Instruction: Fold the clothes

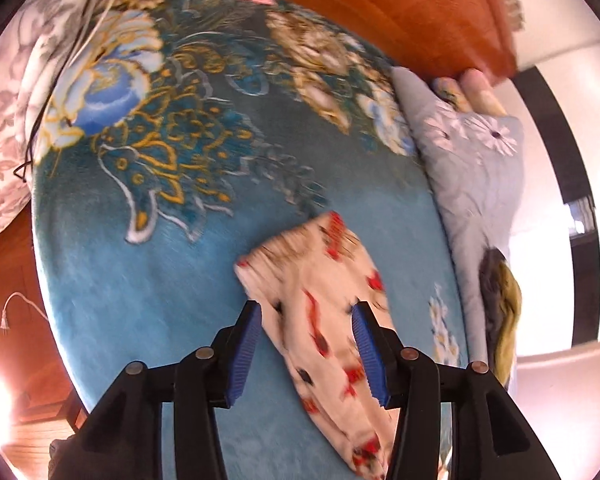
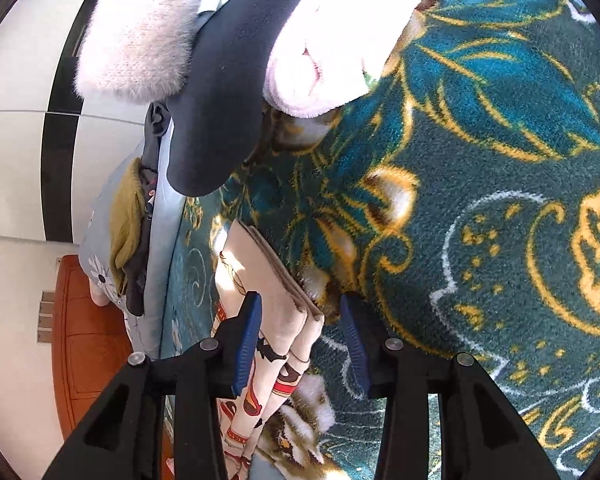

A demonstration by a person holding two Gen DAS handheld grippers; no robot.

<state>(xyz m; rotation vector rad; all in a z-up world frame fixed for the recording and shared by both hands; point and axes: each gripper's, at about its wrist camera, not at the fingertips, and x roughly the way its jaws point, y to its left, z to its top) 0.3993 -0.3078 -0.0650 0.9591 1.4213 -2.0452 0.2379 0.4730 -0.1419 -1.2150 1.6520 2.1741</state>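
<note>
A cream garment with red and black prints (image 1: 324,312) lies folded into a long strip on the blue floral blanket (image 1: 160,260). My left gripper (image 1: 306,322) is open above it, its jaws to either side of the strip, not touching it that I can tell. In the right wrist view the same garment (image 2: 268,280) shows its stacked folded edges. My right gripper (image 2: 300,320) is open around the garment's end, with the layered fold between its blue pads (image 2: 247,344).
A pile of pink fluffy and dark navy clothes (image 2: 204,80) sits just ahead of the right gripper. A light blue daisy pillow (image 1: 472,160) with olive and dark cloth (image 1: 500,312) lies along the bed edge. A grey floral quilt (image 1: 8,120) and wooden headboard (image 1: 380,0) border the blanket.
</note>
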